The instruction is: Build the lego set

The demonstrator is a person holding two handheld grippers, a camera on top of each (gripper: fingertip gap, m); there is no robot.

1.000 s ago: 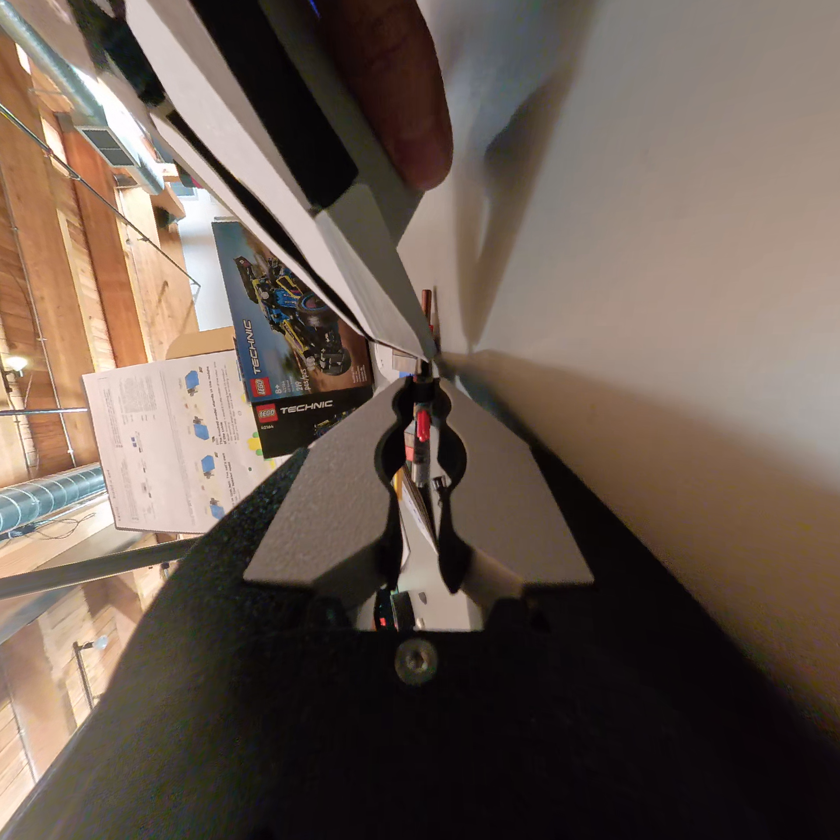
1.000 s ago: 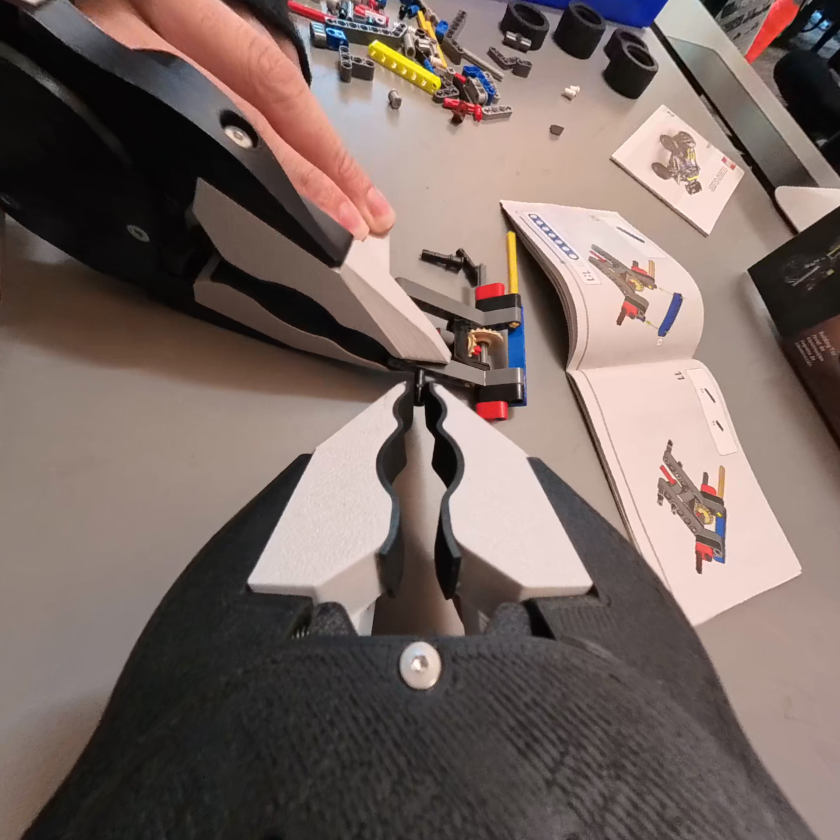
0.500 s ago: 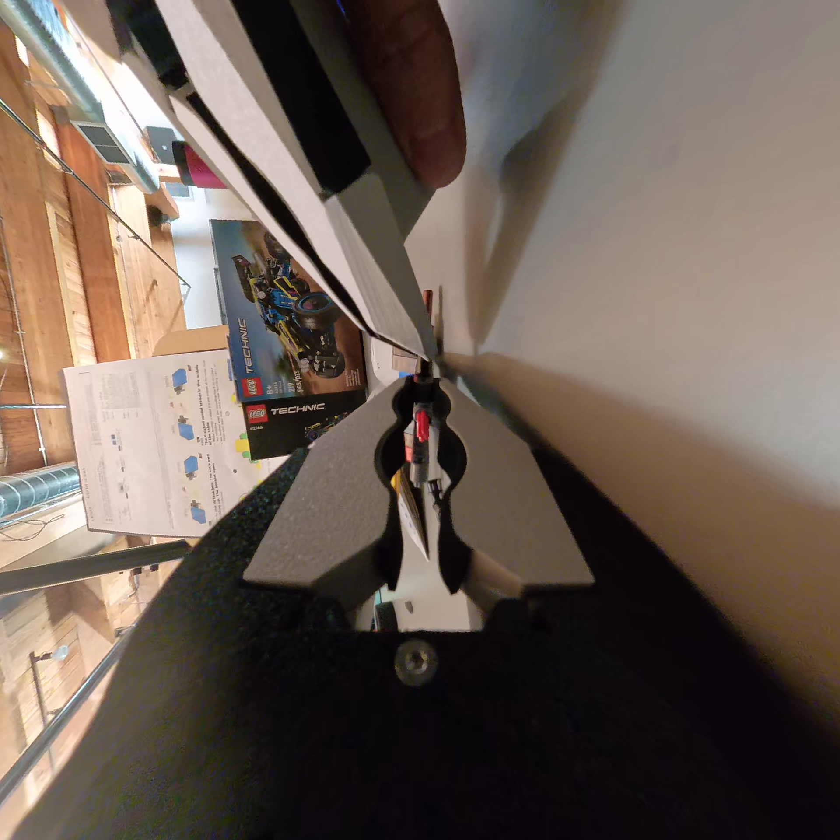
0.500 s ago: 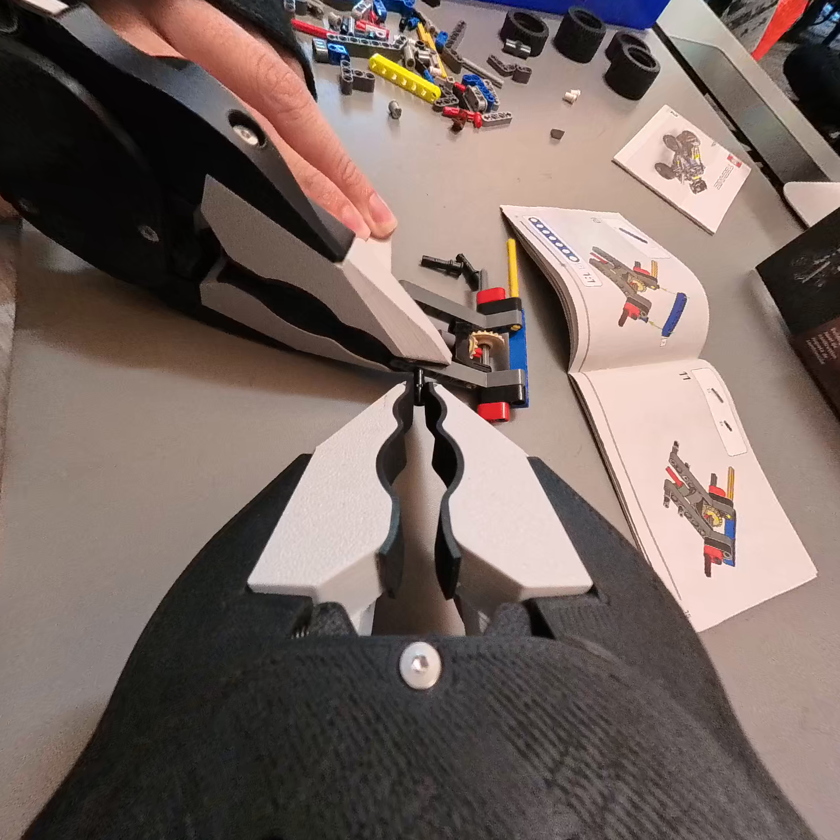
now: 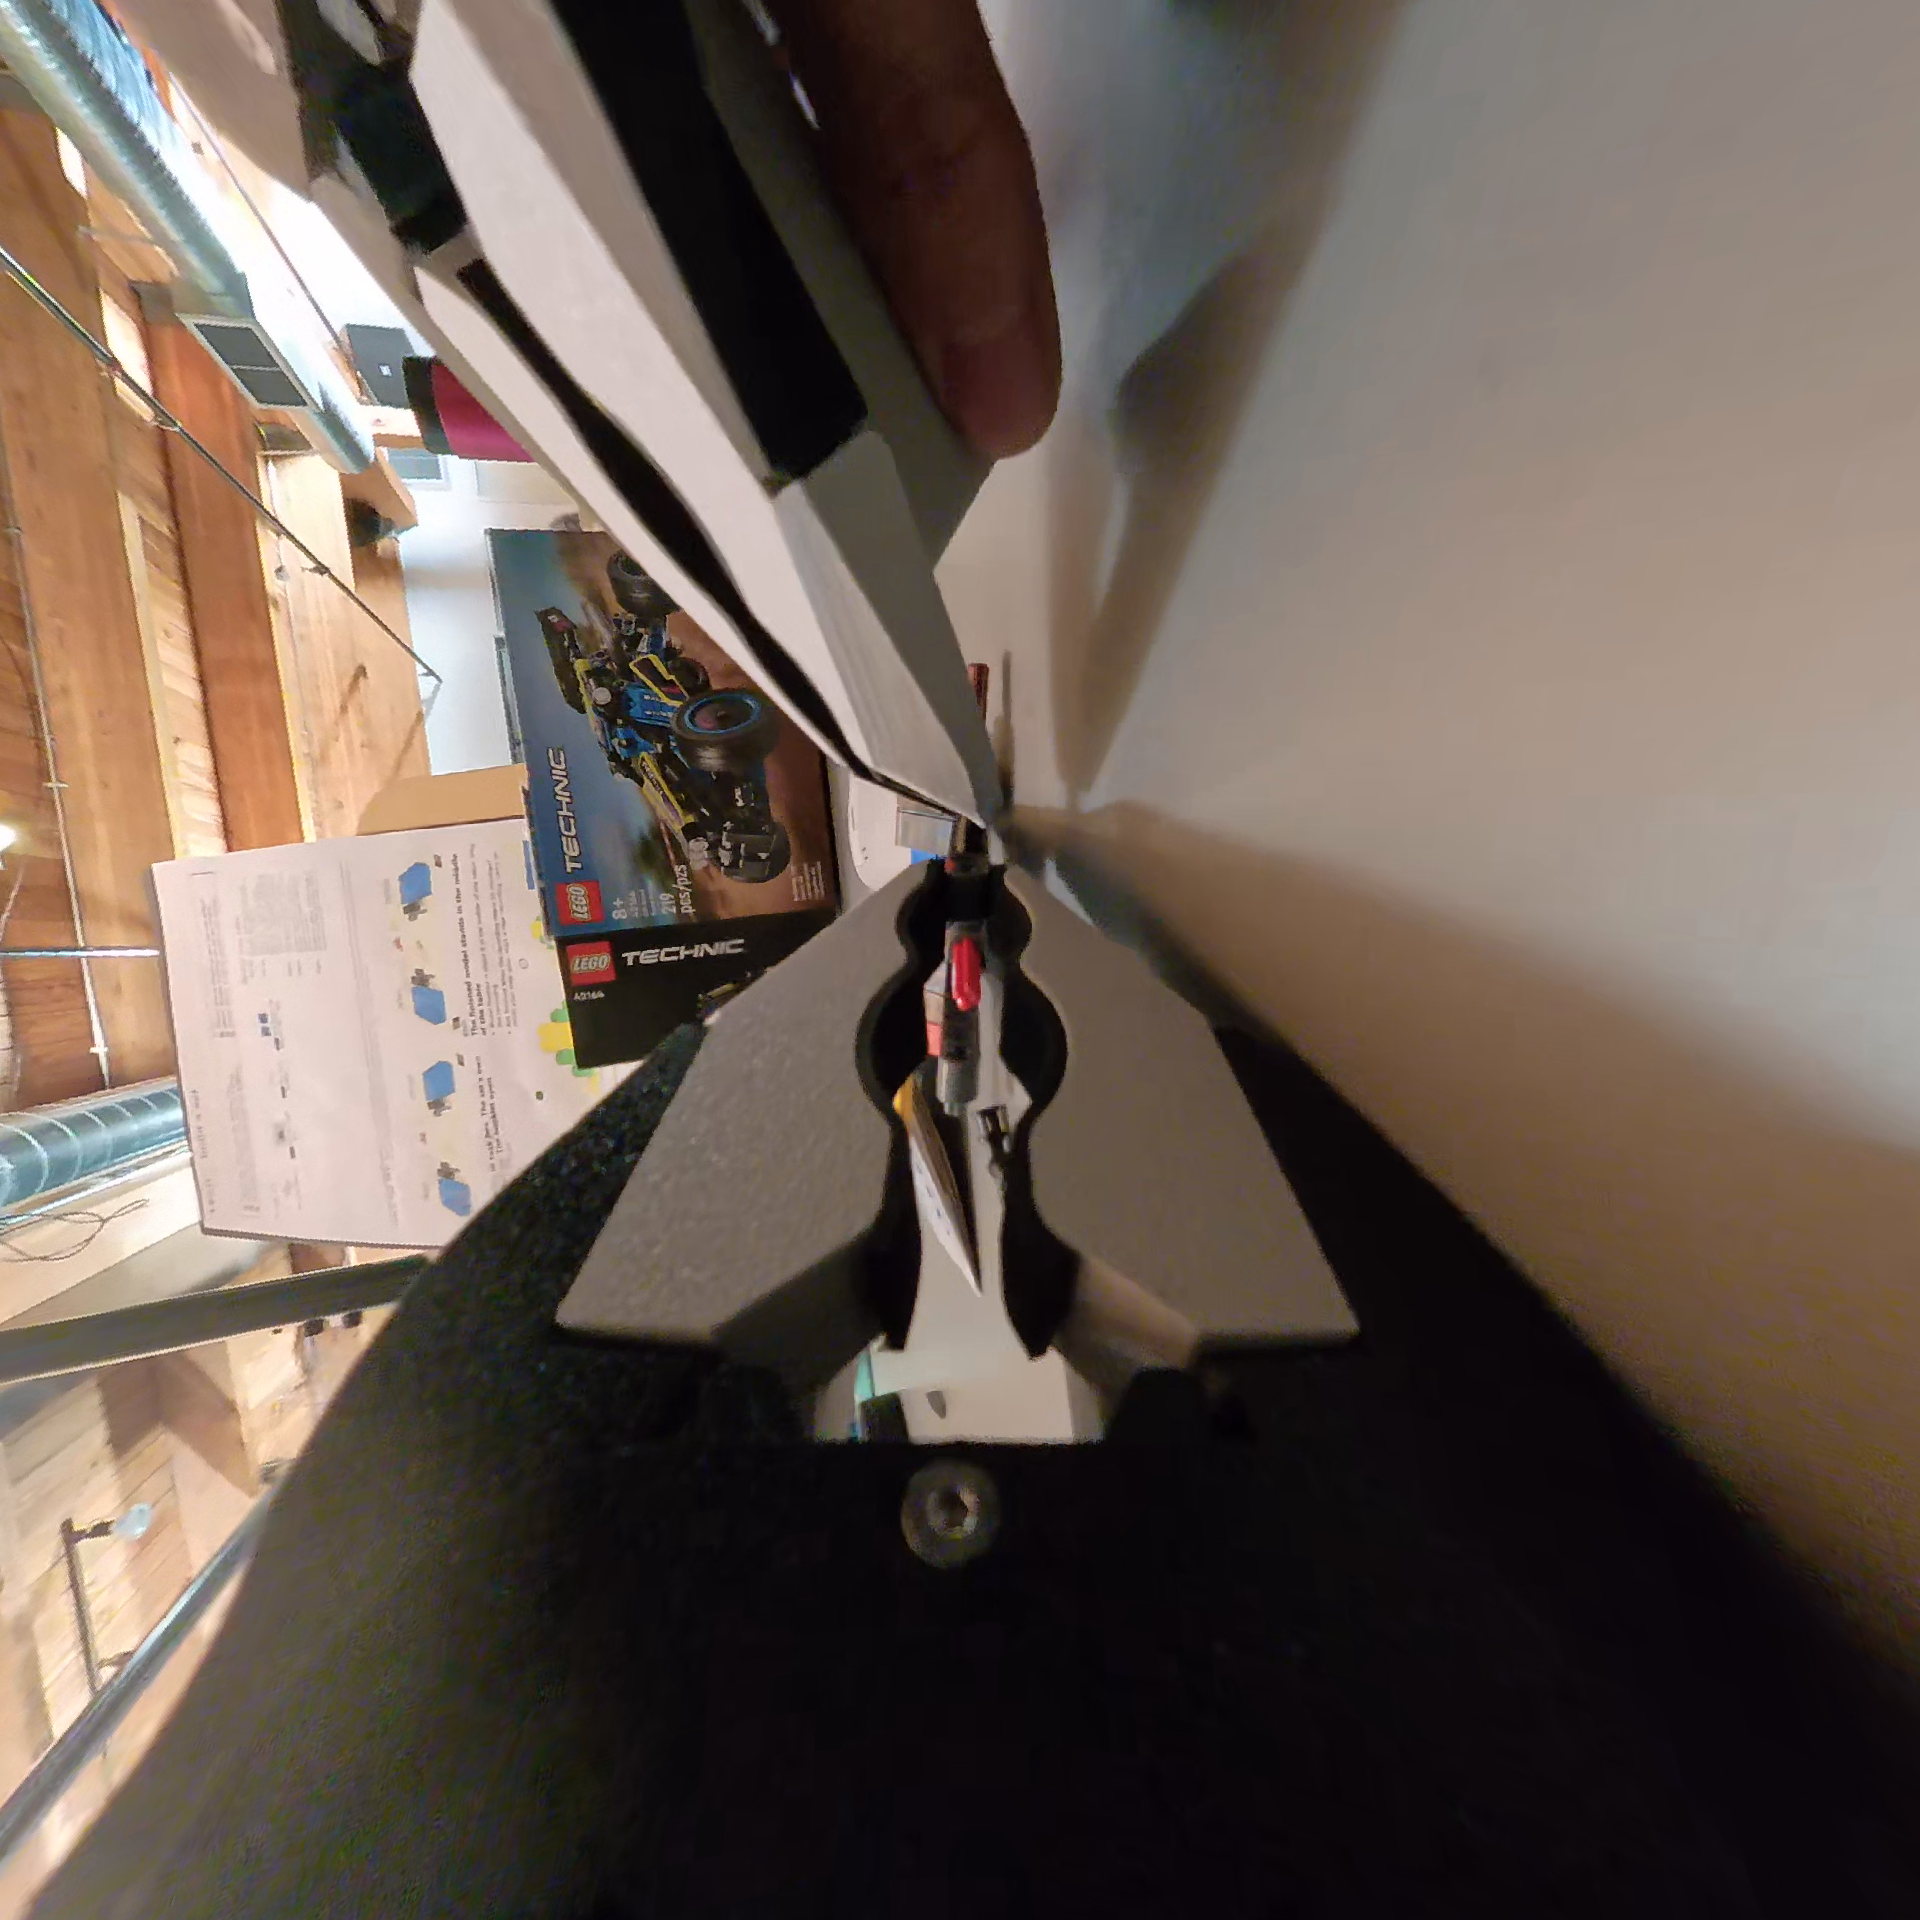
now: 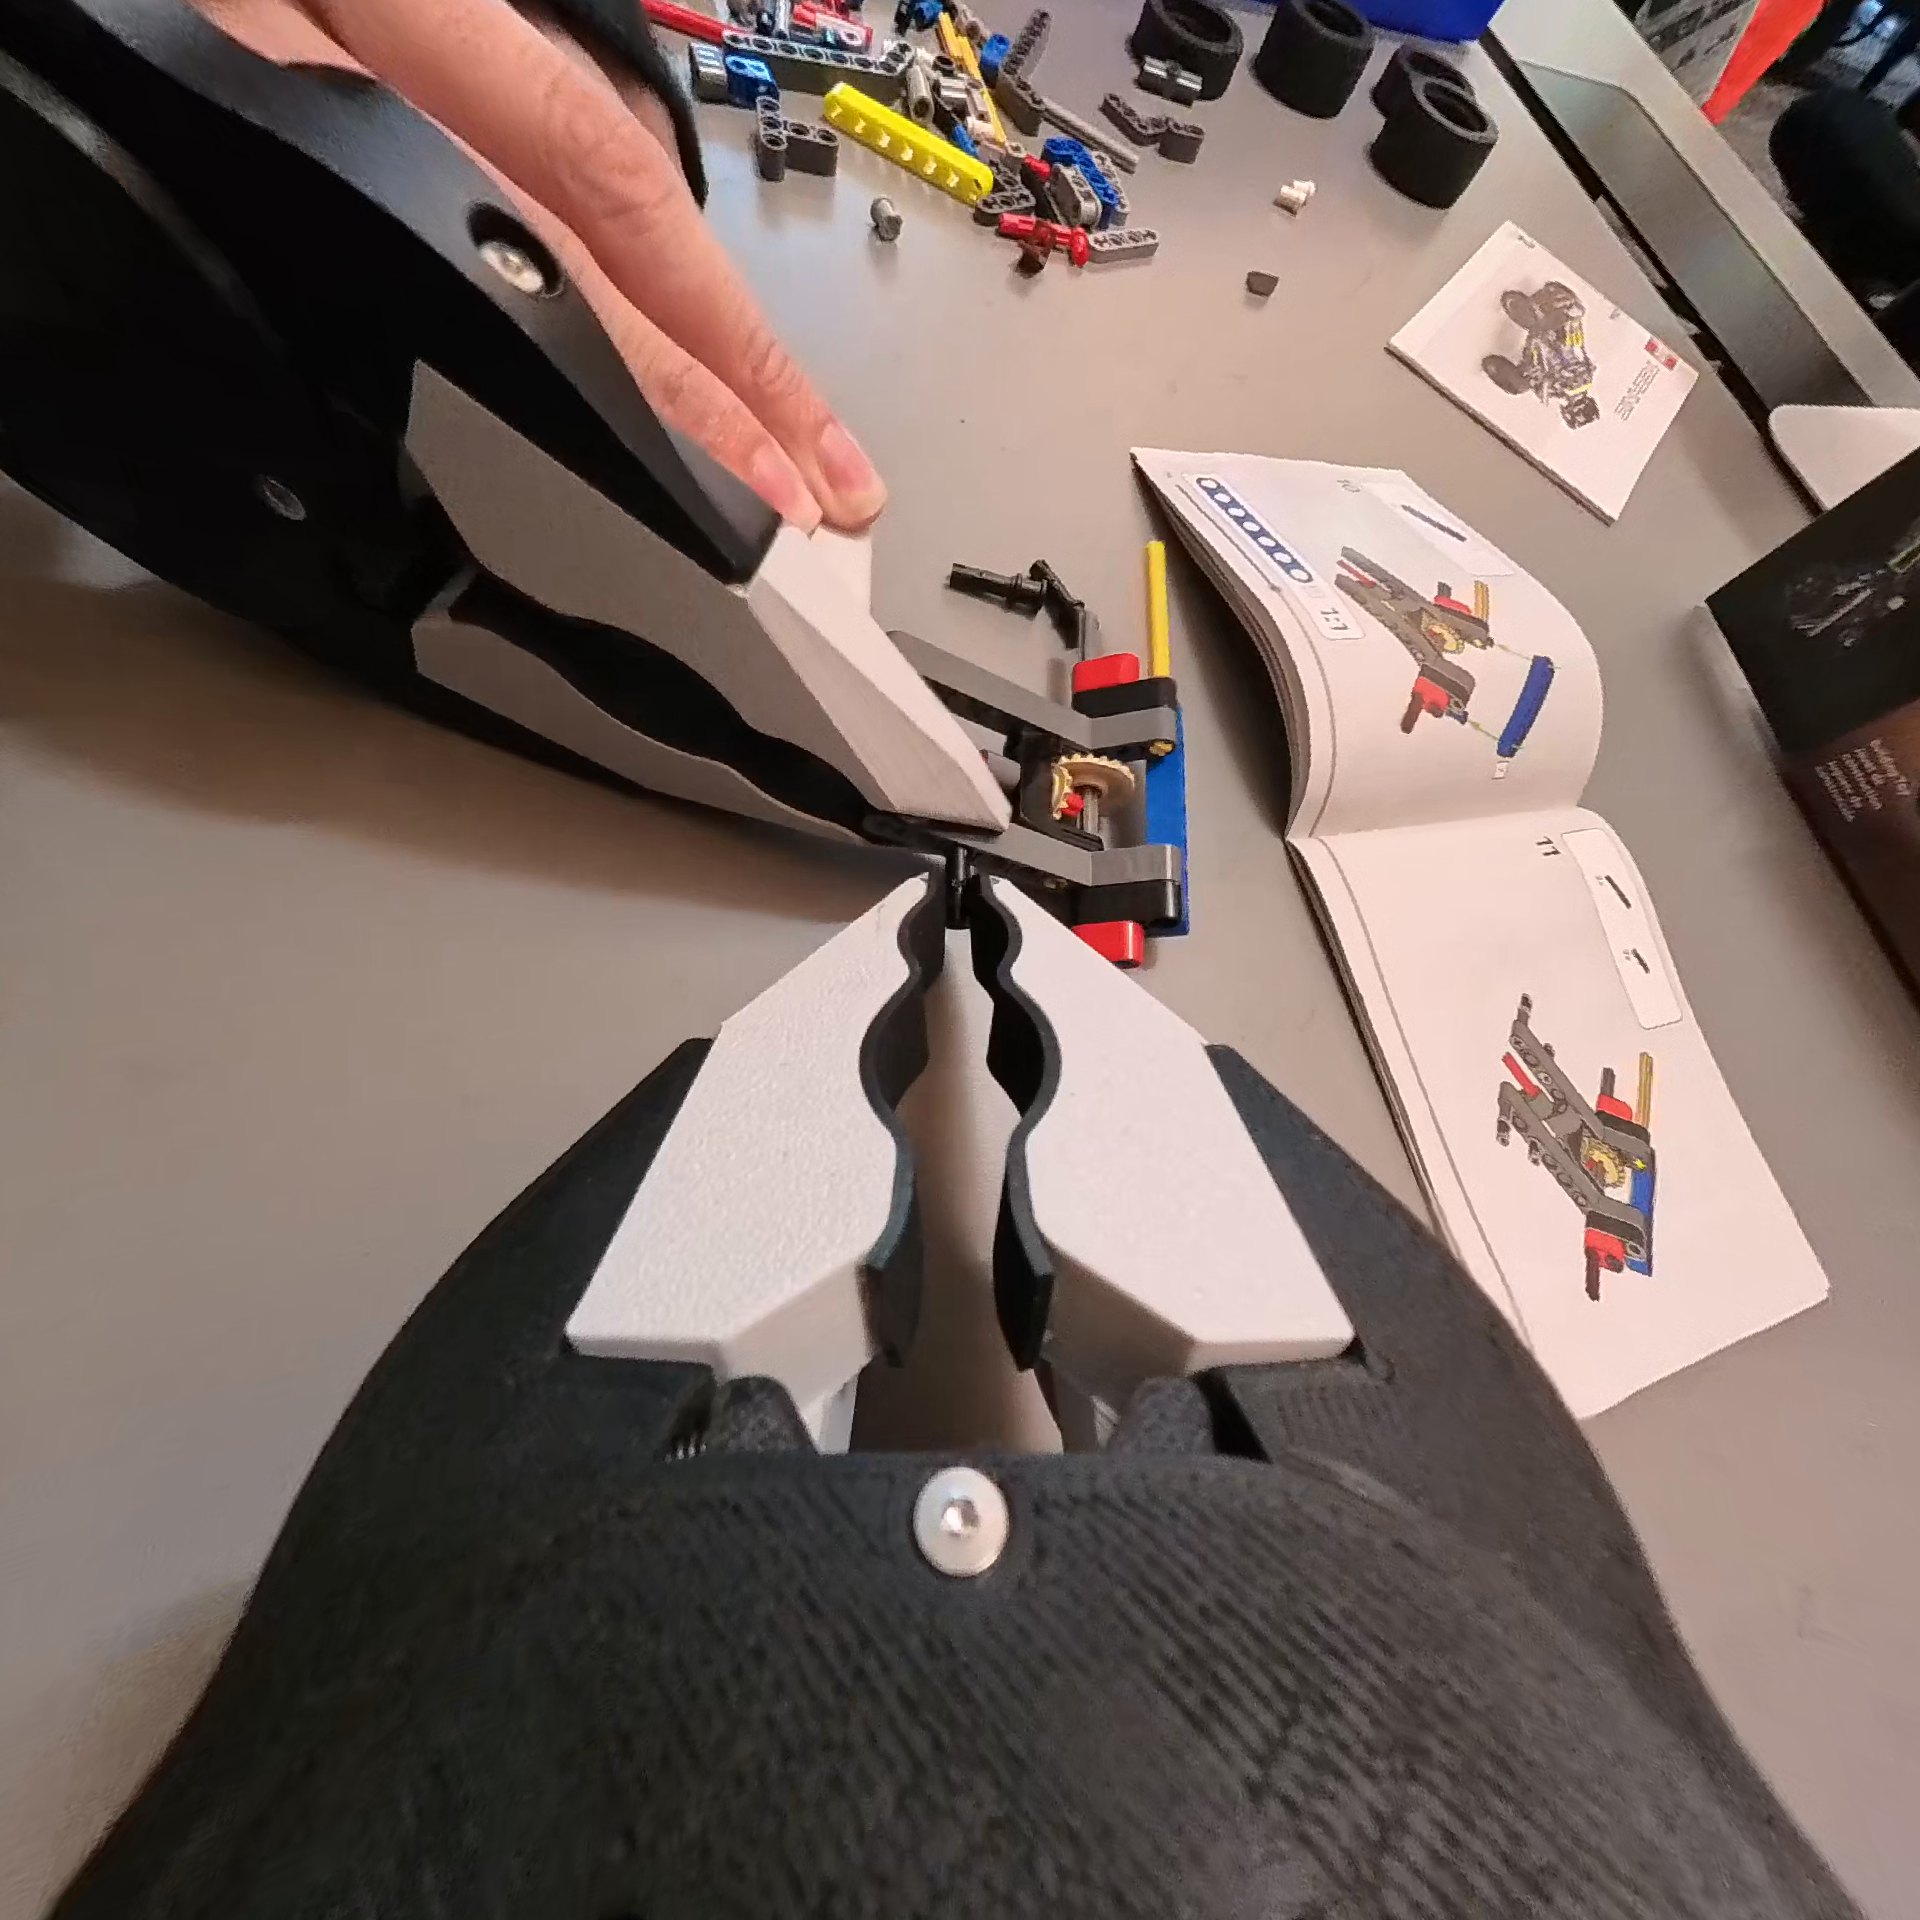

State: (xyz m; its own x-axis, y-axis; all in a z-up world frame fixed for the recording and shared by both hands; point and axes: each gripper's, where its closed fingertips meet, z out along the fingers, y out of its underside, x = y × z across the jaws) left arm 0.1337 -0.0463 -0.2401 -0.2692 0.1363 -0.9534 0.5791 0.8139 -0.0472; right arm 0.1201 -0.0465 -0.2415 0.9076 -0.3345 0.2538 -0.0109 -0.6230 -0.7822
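Observation:
A partly built lego assembly (image 6: 1101, 790) lies on the grey table (image 6: 312, 987): dark grey beams, a tan gear, a blue beam and red ends. My left gripper (image 6: 940, 826) comes in from the upper left and is shut on the end of its near grey beam. My right gripper (image 6: 958, 894) is shut on a small black pin (image 6: 956, 868) whose tip touches the side of that beam. In the left wrist view my left gripper (image 5: 971, 868) meets the right gripper (image 5: 982, 805) tip to tip, with the assembly (image 5: 966, 997) seen edge-on beyond.
An open instruction booklet (image 6: 1455, 935) lies right of the assembly, with a small booklet (image 6: 1548, 364) farther back. Loose pins (image 6: 997, 584) and a yellow axle (image 6: 1155, 603) lie behind it. A parts pile (image 6: 935, 135) and black tyres (image 6: 1320, 62) are at the back. The set's box (image 5: 665, 748) stands beyond. Left and right tips are no more than a few centimetres apart.
Both grippers stay closed and tip to tip at the beam. The views have shifted only slightly; the pin stays against the beam.

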